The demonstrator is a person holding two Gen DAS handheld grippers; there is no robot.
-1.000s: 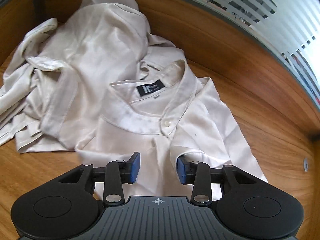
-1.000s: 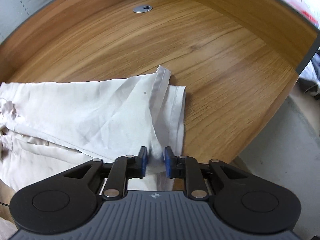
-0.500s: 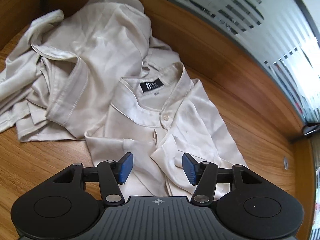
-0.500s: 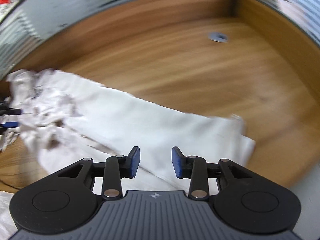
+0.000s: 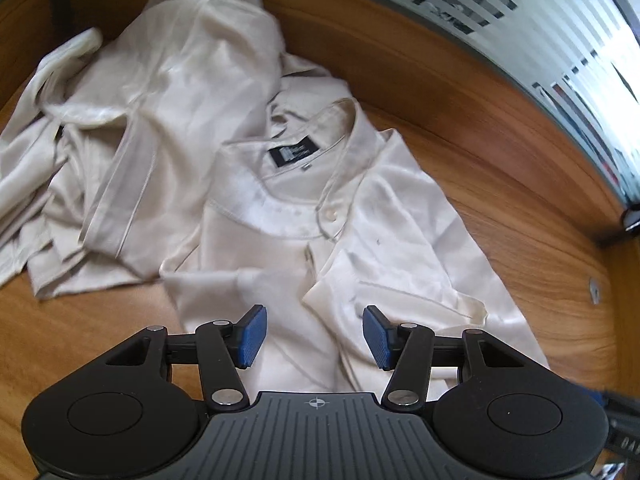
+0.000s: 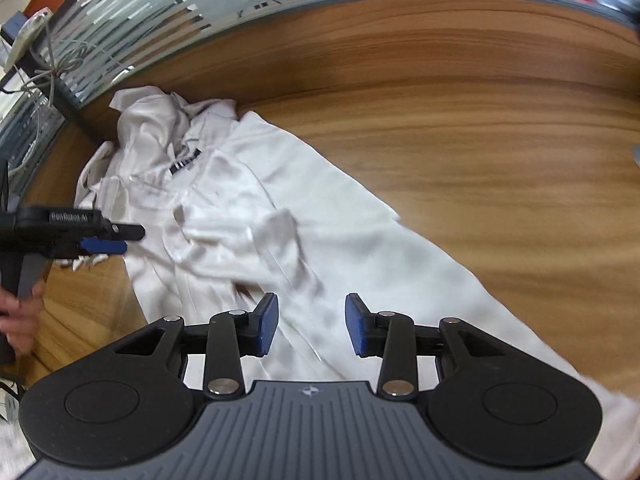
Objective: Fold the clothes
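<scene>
I see the cream shirt [image 5: 360, 240] lying spread on the wooden surface [image 5: 500, 168], collar with its dark label [image 5: 294, 151] turned up, beside a crumpled second garment [image 5: 160, 120]. My left hand-held gripper [image 5: 315, 334] and right hand-held gripper [image 6: 312, 324] both stand with blue pads apart above the cloth, holding nothing.

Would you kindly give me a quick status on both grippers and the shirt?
Left gripper open, empty, above the shirt. Right gripper open, empty, over its lower half. Shirt unfolded on the wooden table, collar up. Second crumpled garment bunched against its collar end.
</scene>
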